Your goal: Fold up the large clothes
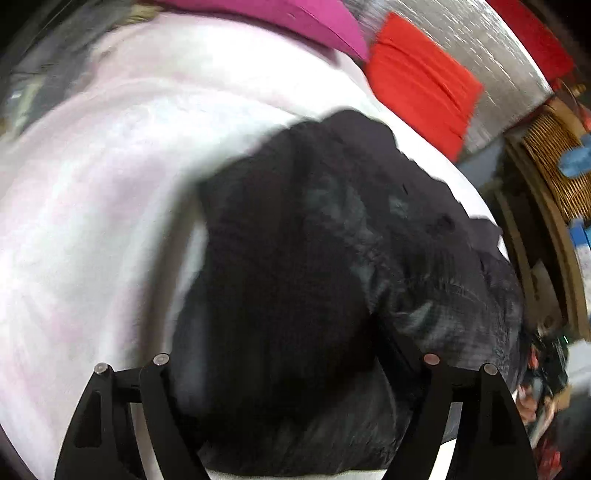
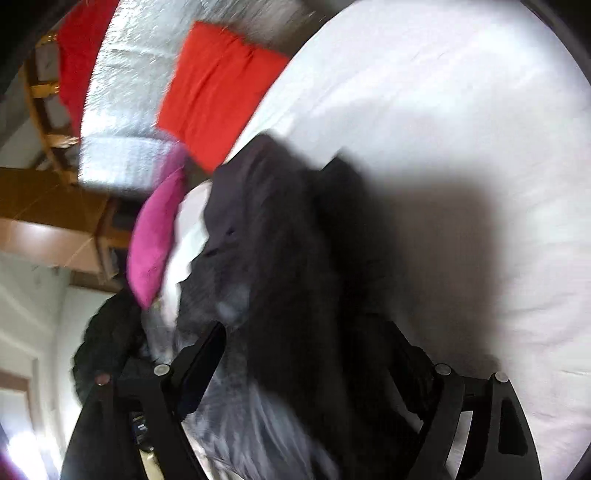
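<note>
One white bed sheet [image 1: 110,184] fills most of both views, stretched over a bed. On it lies one large black garment [image 1: 314,277], bunched and creased, its bulk near the middle of the sheet and reaching up between the fingers of both tools. One red cloth [image 1: 421,81] lies beyond it on a silvery quilted cover [image 1: 480,48], and one magenta cloth [image 1: 306,18] rests at the sheet's far edge. A woven basket [image 1: 554,162] stands off to the side. The left tool [image 1: 295,369] stands wide, black fabric between its fingers. The right tool [image 2: 299,373] is also wide, with fabric bunched in its gap; blur hides whether either presses it. No writing is legible.
</note>
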The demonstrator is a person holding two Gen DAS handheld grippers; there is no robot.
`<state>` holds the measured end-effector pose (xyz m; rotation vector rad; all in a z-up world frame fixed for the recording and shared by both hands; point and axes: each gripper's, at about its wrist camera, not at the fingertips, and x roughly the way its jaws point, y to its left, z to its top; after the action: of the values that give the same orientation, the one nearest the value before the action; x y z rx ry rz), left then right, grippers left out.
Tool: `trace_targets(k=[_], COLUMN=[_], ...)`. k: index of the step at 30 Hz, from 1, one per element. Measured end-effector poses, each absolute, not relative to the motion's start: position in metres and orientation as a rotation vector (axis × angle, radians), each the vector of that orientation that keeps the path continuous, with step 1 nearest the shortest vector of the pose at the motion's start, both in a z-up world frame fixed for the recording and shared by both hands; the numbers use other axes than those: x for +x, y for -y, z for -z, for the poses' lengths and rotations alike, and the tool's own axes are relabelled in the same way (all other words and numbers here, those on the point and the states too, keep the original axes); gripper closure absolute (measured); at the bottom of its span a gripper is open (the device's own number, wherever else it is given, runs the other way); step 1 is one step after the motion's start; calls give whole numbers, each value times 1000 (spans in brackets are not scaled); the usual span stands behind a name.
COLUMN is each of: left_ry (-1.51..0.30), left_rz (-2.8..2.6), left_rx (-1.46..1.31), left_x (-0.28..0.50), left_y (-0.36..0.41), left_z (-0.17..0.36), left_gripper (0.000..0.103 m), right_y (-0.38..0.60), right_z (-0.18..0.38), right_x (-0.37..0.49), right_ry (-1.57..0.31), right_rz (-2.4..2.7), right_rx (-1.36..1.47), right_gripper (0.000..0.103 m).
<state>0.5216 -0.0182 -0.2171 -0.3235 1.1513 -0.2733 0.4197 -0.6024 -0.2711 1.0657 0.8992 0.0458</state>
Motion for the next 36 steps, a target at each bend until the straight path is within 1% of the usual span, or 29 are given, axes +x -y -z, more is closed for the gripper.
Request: trace_targets(k=[4, 7, 9, 12, 17, 20, 23, 26, 29, 30, 31, 32, 33, 34, 35, 36], left_ry=[-1070, -1040, -1059, -1114, -1221, -1234, -1191, -1146, -1097, -1090, -1079, -1074, -1064, -1046, -1033, -1018], left_rz=[176, 117, 128, 185, 274, 279, 268, 251, 237, 231, 210, 198, 192, 191, 193, 202], left_rx=[-317, -334, -377, -439, -575, -687, -751, -827, -900, -901, -893, -884, -877, -877, -878, -871], left_x=[490, 460, 444, 424, 423, 435, 447, 455, 459, 459, 458, 457, 458, 456, 455, 452], left_y=[0, -11, -16, -10, 9, 15, 17, 19, 17, 18, 18, 18, 19, 18, 17, 17], left_z=[186, 177, 180, 193, 223, 241, 250, 255, 261, 262, 262, 262, 261, 259, 256, 252], left_gripper=[22, 22, 22, 22, 22, 22, 21, 21, 21, 23, 33, 38, 45, 54, 59, 66], right_y=[614, 601, 585, 552, 512, 500, 496, 497, 497, 496, 495, 493, 494, 495, 495, 497], right_z=[234, 216, 215, 230, 273, 288, 290, 294, 292, 292, 290, 287, 284, 281, 281, 279], right_x=[369, 336, 318, 305, 327, 344, 361, 373, 376, 376, 376, 375, 374, 374, 373, 371], right_ry=[-776, -723, -710, -746, -873, -883, -783, -721, -649, -633, -624, -625, -637, -641, -637, -633], right_rz=[61, 65, 24, -43, -52, -19, 16, 53, 79, 87, 97, 121, 148, 159, 157, 150], right_rx=[1048, 1068, 1098, 1147, 1255, 1278, 1289, 1305, 1298, 1289, 1278, 1253, 1218, 1200, 1203, 1209], right_gripper=[15, 13, 13, 13, 13, 13, 11, 9, 9, 9, 14, 20, 34, 44, 47, 53])
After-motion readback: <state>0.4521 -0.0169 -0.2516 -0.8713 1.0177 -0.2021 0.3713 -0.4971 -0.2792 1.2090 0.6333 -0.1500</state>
